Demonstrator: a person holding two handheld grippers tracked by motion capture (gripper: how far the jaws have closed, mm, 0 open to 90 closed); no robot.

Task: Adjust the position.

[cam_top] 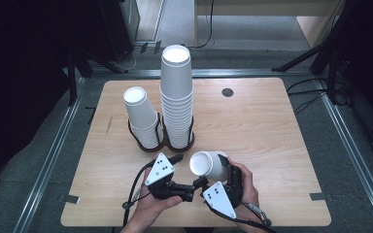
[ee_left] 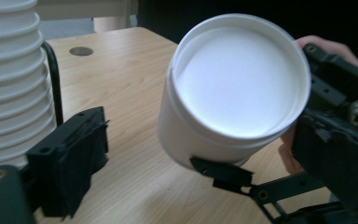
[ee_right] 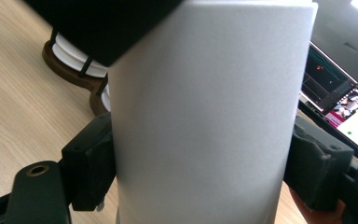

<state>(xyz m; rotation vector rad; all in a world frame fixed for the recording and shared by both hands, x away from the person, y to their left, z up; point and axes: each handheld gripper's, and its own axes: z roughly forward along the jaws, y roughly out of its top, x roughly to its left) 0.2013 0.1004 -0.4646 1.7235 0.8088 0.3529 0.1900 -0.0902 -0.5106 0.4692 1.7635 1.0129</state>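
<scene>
White paper cups are kept toward the far left of the wooden table, where a dark two-ring holder carries them upside down: a short stack in the left ring and a tall stack in the right ring. Just in front of the holder, near the front edge, the left gripper is held with its jaws apart and nothing pinched between them; one jaw tip lies against the lower wall of the single cup, the other stands clear beside the tall stack. That single cup is clamped across its side wall by the right gripper, tilted above the table near the middle of the front edge, its flat bottom turned toward the holder. By the look of things, one cup is separated and the handover or restacking is not yet done. No brand, label or writing can be read on the cups or the holder.
</scene>
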